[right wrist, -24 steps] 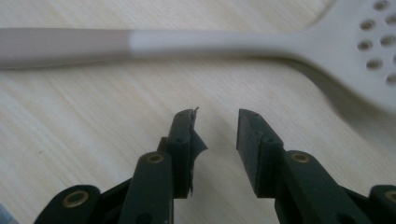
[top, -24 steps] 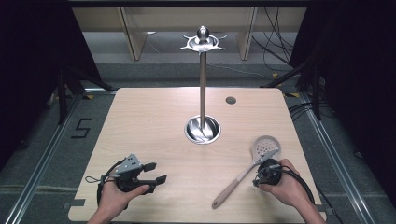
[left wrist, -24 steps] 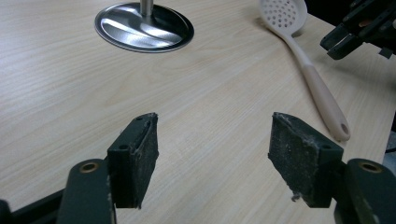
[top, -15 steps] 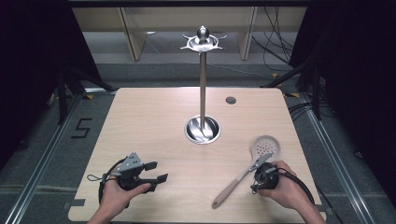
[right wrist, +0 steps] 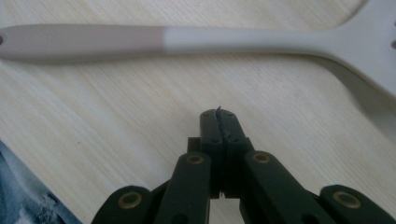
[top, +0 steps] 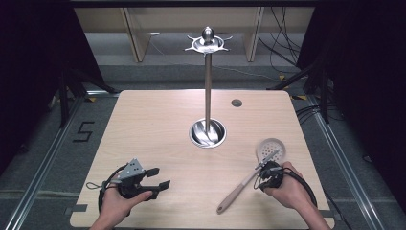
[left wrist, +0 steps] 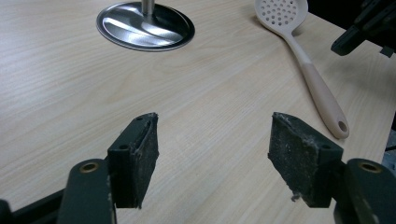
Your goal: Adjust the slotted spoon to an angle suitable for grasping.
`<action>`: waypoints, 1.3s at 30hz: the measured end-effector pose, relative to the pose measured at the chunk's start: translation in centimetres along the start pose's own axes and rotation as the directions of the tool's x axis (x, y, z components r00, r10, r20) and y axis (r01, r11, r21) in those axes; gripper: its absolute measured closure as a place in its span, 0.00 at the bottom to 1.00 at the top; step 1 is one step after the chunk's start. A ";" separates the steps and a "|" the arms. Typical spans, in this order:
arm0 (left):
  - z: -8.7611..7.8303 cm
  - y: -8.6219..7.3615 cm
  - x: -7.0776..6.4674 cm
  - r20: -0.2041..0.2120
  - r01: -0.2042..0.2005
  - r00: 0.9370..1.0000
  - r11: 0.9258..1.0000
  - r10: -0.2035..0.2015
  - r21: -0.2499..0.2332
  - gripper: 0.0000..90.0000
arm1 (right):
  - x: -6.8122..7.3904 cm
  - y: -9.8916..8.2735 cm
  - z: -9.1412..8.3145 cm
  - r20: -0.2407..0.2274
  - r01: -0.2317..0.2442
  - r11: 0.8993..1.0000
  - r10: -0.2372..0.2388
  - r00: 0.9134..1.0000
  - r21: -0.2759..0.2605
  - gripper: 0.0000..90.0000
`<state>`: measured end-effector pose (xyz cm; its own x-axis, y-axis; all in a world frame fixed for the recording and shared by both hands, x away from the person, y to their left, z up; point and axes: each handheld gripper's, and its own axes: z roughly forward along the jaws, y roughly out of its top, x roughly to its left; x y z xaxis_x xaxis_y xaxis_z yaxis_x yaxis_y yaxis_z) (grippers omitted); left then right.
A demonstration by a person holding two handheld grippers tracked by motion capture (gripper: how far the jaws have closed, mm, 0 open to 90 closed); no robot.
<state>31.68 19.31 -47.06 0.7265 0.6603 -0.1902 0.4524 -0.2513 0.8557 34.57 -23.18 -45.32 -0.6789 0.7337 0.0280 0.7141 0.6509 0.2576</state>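
Observation:
A slotted spoon [top: 244, 184] with a white perforated head and a beige handle lies flat at the table's near right, also seen in the left gripper view [left wrist: 308, 70]. My right gripper [top: 262, 168] is held just right of the handle, its jaws shut with nothing between them. In the right gripper view the shut tips [right wrist: 218, 114] hover over bare wood a short way from the spoon's handle [right wrist: 187, 39]. My left gripper [top: 160, 178] rests at the near left, open and empty, its jaws [left wrist: 215, 135] pointing across the table.
A tall metal stand [top: 207, 133] with a round base [left wrist: 144, 30] and a ring of hooks at its top [top: 207, 40] rises from mid-table. A small dark hole [top: 236, 102] sits at the far right. Cables trail on the floor beyond.
My right hand has edged slightly left toward the spoon's handle. The left gripper and the spoon have stayed where they were.

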 end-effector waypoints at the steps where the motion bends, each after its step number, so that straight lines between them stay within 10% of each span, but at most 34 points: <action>1: 0.0 0.0 0.0 0.000 0.001 1.000 1.000 -0.001 0.001 0.36 | 0.1 0.2 0.3 0.000 0.010 1.000 -0.010 1.000 -0.001 1.00; 27: 0.0 -0.1 0.1 0.007 -0.003 1.000 1.000 0.002 0.004 0.36 | 2.7 4.8 3.5 -0.068 0.191 0.981 -0.189 0.980 0.035 1.00; 30: -0.1 -0.1 0.2 0.009 0.002 1.000 1.000 -0.002 -0.001 0.36 | 3.3 5.7 3.4 -0.117 0.387 0.921 -0.381 0.917 0.040 0.91; 31: -0.1 -0.1 0.2 0.009 0.002 1.000 1.000 -0.002 -0.001 0.36 | 3.3 5.7 3.4 -0.117 0.387 0.921 -0.381 0.917 0.040 0.91; 32: -0.1 -0.1 0.1 0.002 0.010 1.000 1.000 -0.010 -0.004 0.36 | 3.8 6.2 2.8 -0.095 0.500 0.865 -0.496 0.863 0.033 0.87; 33: -0.2 -0.2 0.1 0.005 0.012 1.000 1.000 -0.012 -0.006 0.36 | 4.1 6.5 2.4 -0.106 0.535 0.844 -0.530 0.842 0.029 0.86; 36: -0.3 -0.2 0.1 0.002 0.011 1.000 1.000 -0.011 -0.005 0.36 | 4.7 7.1 1.9 -0.076 0.564 0.824 -0.560 0.825 0.051 0.83; 39: -0.5 -0.3 0.2 -0.002 0.009 1.000 1.000 -0.009 -0.010 0.36 | 5.6 8.1 1.9 -0.057 0.637 0.769 -0.634 0.771 0.054 0.76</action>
<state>31.41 19.82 -47.12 0.7216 0.6638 -0.1966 0.4536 -0.2389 0.8586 36.91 -13.41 -44.91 -0.9861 0.1420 -0.0867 0.1265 0.9784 0.1635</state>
